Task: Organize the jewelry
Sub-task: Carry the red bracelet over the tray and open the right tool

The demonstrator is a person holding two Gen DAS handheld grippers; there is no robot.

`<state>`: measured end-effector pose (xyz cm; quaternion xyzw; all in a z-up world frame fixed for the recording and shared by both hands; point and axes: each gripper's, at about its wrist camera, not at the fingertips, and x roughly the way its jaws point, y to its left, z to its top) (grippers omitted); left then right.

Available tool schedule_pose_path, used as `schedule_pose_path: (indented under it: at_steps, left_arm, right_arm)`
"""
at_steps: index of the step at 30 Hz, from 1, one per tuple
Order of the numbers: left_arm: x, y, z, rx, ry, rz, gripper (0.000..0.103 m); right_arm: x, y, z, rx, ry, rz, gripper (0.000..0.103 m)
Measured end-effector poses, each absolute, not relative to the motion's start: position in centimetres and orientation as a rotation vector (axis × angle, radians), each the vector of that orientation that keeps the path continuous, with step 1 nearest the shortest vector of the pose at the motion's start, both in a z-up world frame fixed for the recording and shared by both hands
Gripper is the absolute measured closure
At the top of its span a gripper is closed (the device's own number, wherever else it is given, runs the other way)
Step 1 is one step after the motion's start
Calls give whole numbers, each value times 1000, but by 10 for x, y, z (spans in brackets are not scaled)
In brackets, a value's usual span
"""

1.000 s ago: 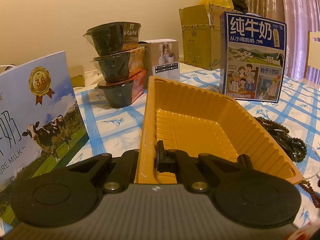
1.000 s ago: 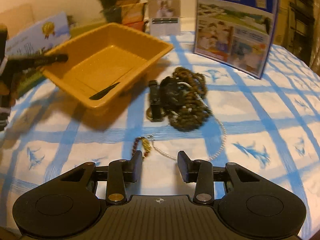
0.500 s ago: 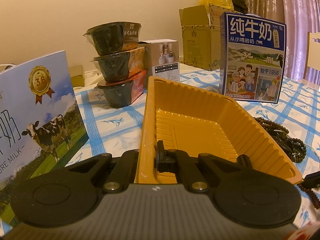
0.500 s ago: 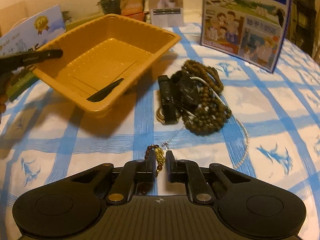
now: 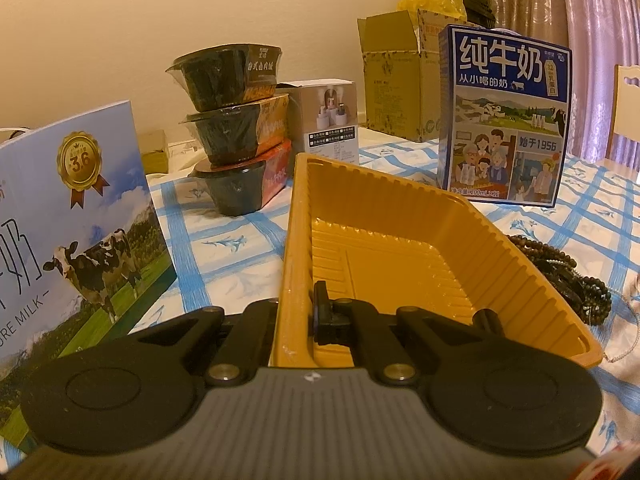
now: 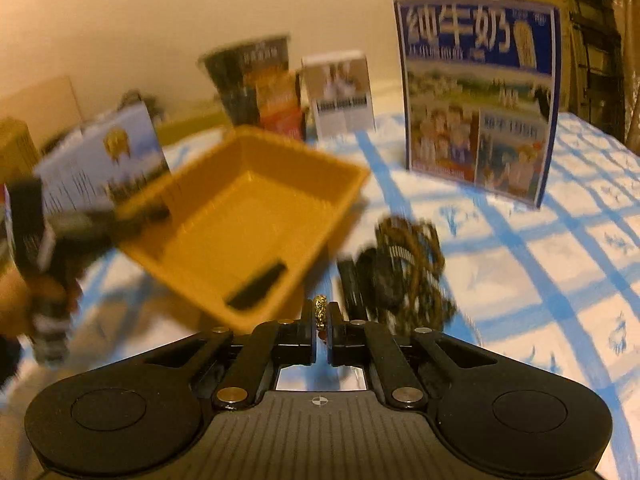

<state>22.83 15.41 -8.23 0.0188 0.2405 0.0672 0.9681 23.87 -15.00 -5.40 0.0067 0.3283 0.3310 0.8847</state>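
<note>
Right now the left tongs (image 5: 298,316) are gripping the near left wall of the yellow tray (image 5: 404,216), one finger outside the wall and the other inside, pressed together on the plastic. From the right wrist view, those same left tongs (image 6: 192,248) are showing at the tray's (image 6: 256,184) left side, with one black finger lying inside near its front corner; this whole view is blurred. The right tongs (image 6: 320,316) are pinching a small gold bead charm (image 6: 320,307) between nearly closed fingers, and a reddish bead is peeking out just below it in the gap, so the piece is being held off the bench (image 6: 560,264), close in front of the tray's near corner. The rest of the jewelry is lying on the checked blue-and-white cloth just right of the tray: a heap of dark brown bead strands (image 6: 416,248) with a black strap-like item (image 6: 352,284) at its left edge. In the left wrist view the bead heap (image 5: 576,276) is sitting beside the tray's right wall, with a thin pale chain (image 5: 628,332) trailing nearby. Behind the tray a blue milk carton box (image 5: 504,116) is standing upright, three dark food bowls (image 5: 236,128) are sitting stacked, and a white box (image 5: 332,120) is standing beside them. A second milk box (image 5: 68,216) printed with a cow is standing at the left.
</note>
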Motion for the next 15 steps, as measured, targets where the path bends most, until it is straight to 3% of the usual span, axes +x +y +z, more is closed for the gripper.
schedule_pose_path:
  at_steps: [7,15]
  left_arm:
    - [229,155,-81,38,487,139,101]
    - [227,158,-81,37,490,142,101]
  right_arm:
    - [253,-121,-17,112,596,795,99]
    - [271,-63,-39,120,660,878,99]
